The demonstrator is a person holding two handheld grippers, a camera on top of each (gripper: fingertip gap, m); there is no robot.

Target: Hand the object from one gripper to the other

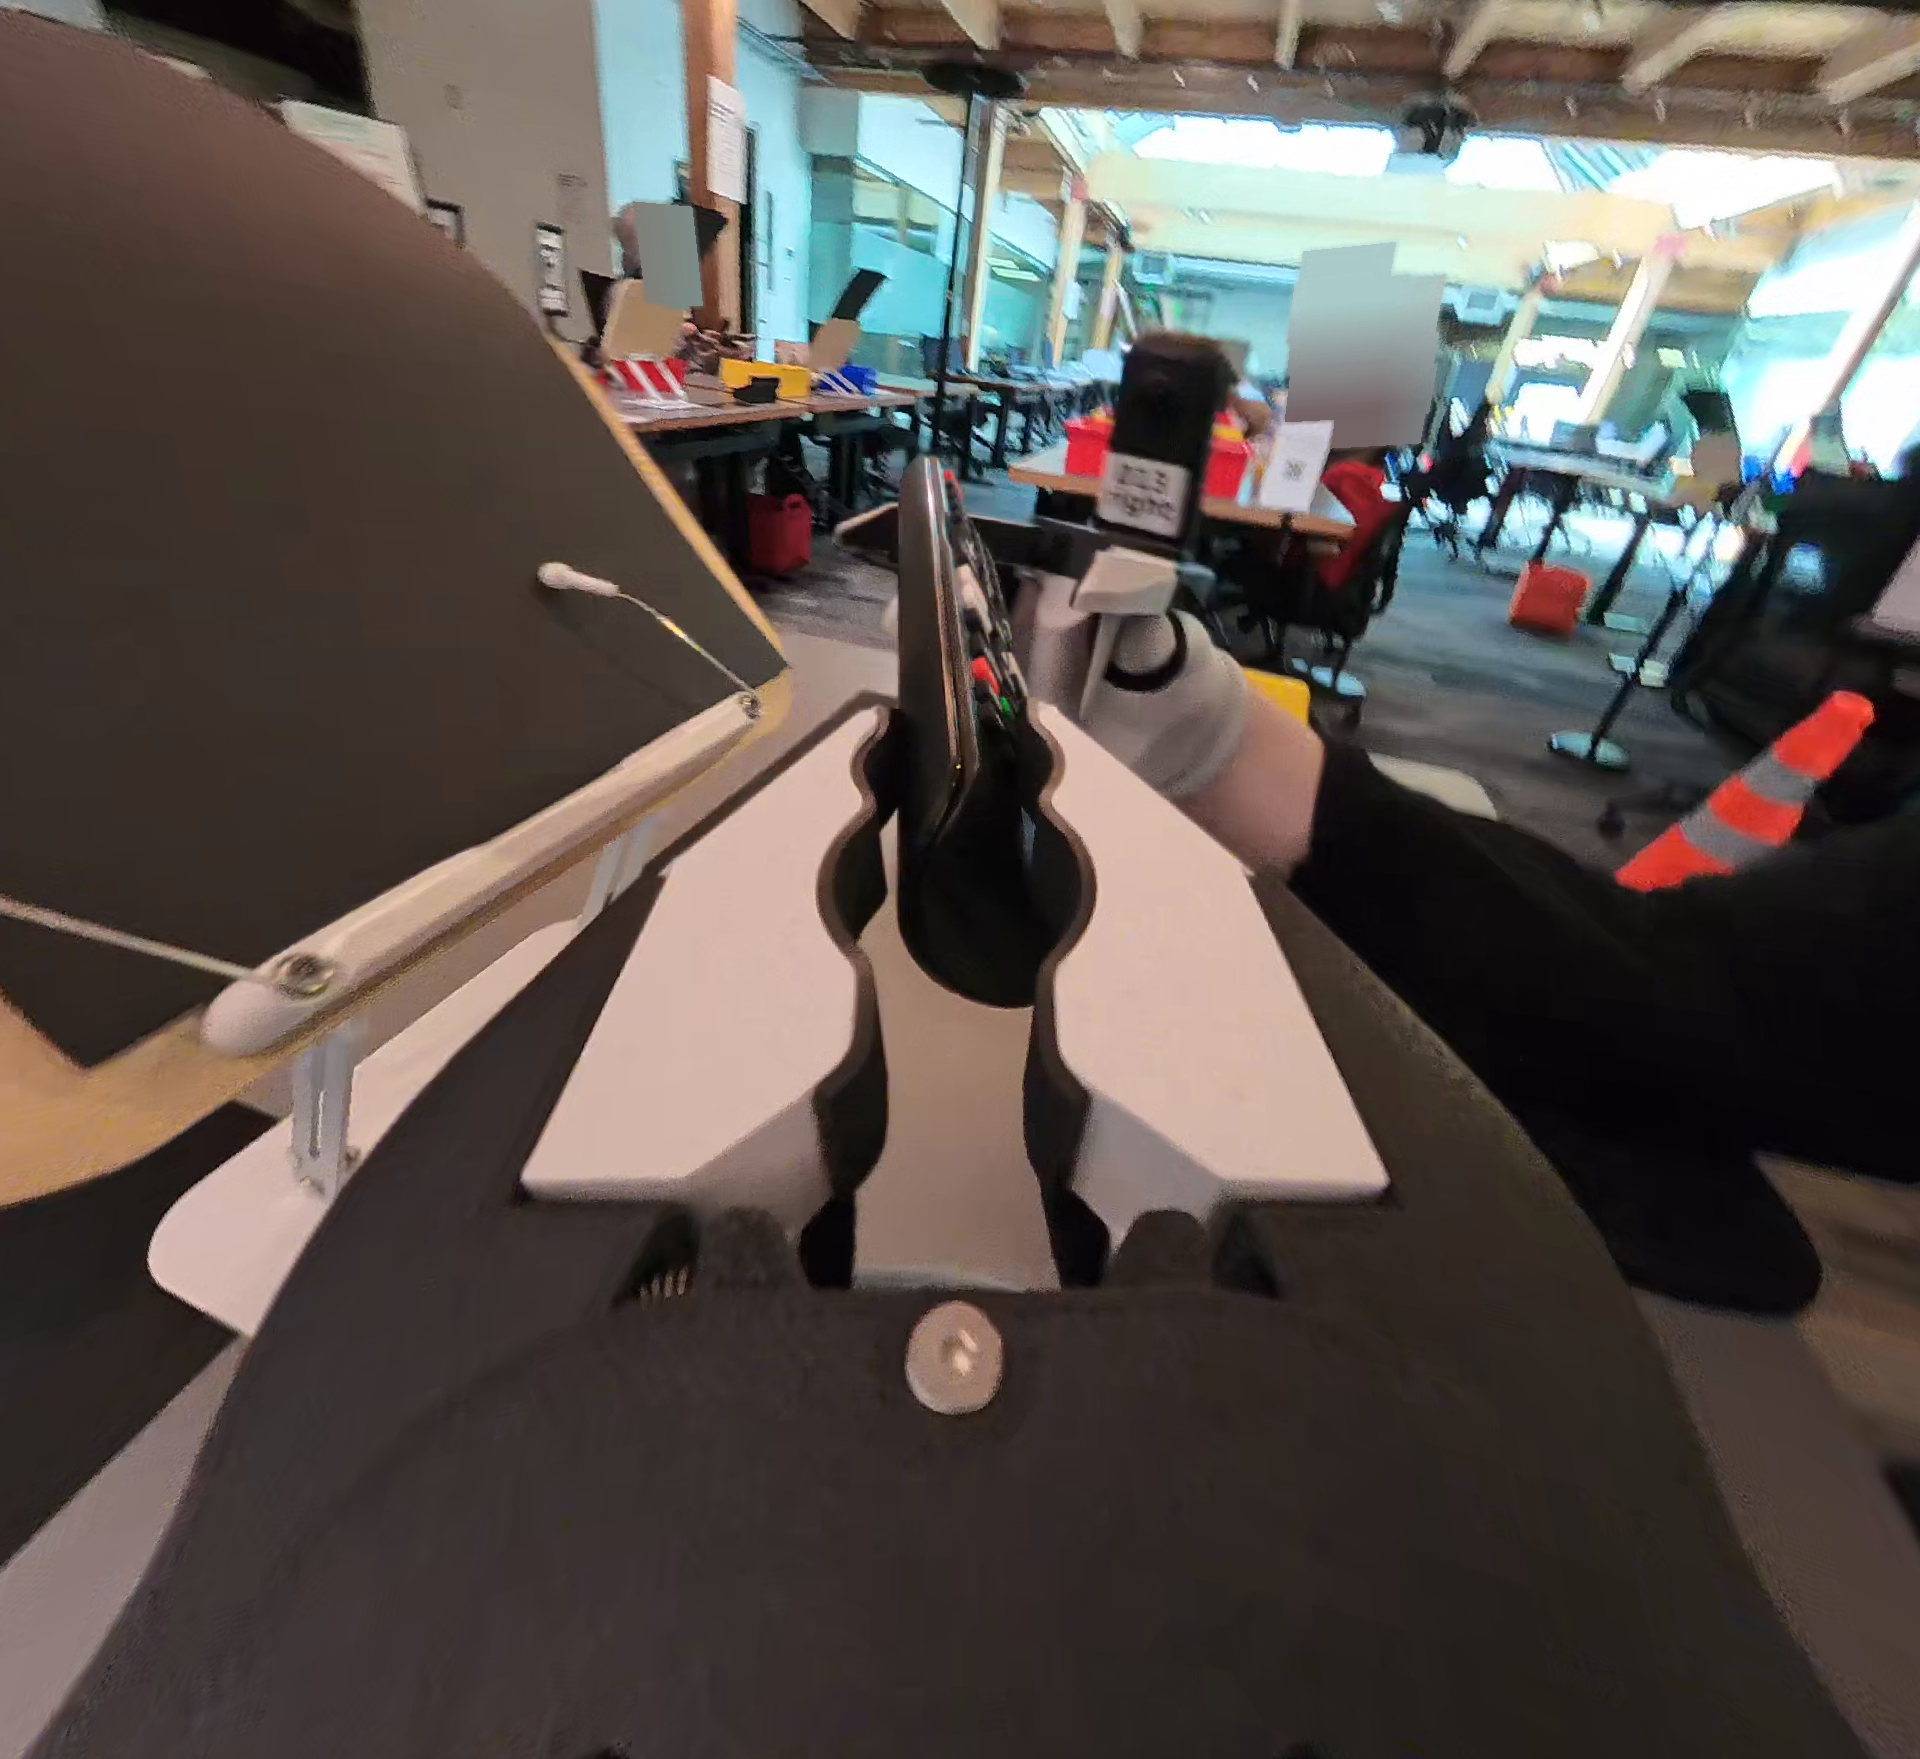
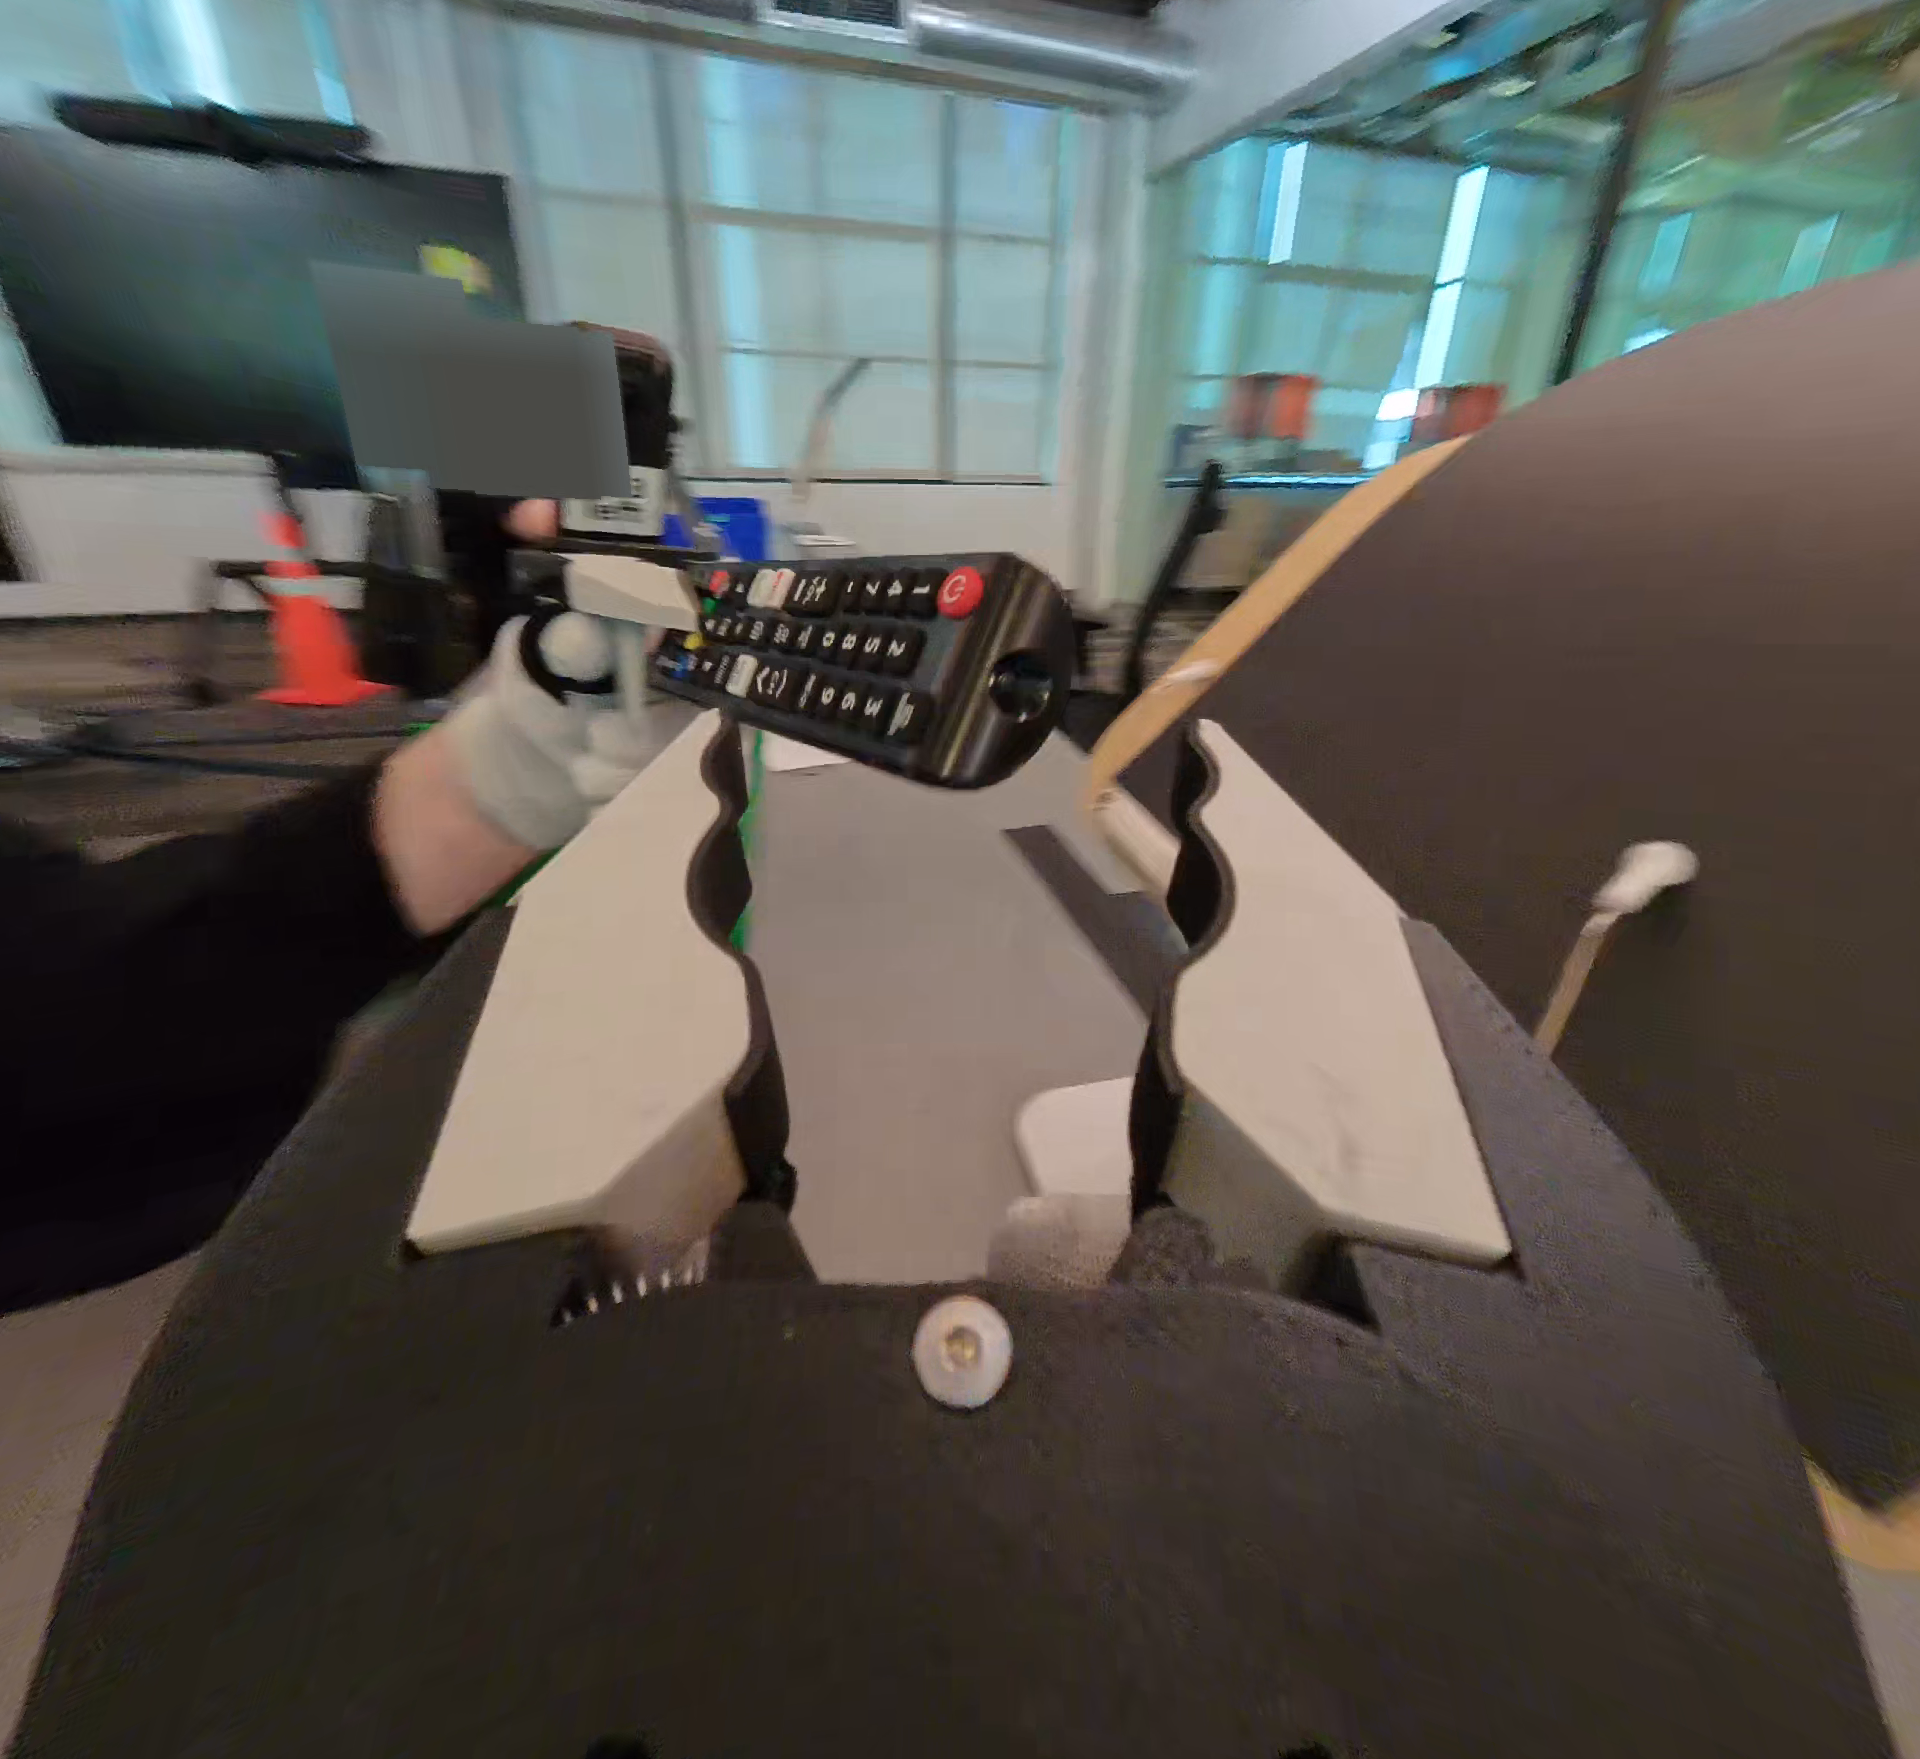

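A black remote control [image 1: 940, 629] with coloured buttons stands on edge between the fingers of my left gripper [image 1: 961, 722], which is shut on its lower end. In the right wrist view the remote [image 2: 862, 660] lies sideways, its red power button end toward me, held at its far end by the left gripper [image 2: 665, 608]. My right gripper [image 2: 956, 774] is open and empty, with its fingertips just below and short of the remote's near end, not touching it. The right gripper's camera mount [image 1: 1153, 462] shows beyond the remote in the left wrist view.
A dark round board with a tan edge [image 1: 260, 462] stands tilted beside the grippers, and also shows in the right wrist view [image 2: 1558, 670]. White-gloved hands [image 1: 1174, 701] [image 2: 520, 753] hold the grippers. A grey tabletop [image 2: 914, 930] lies below. An orange cone [image 2: 307, 629] stands on the floor.
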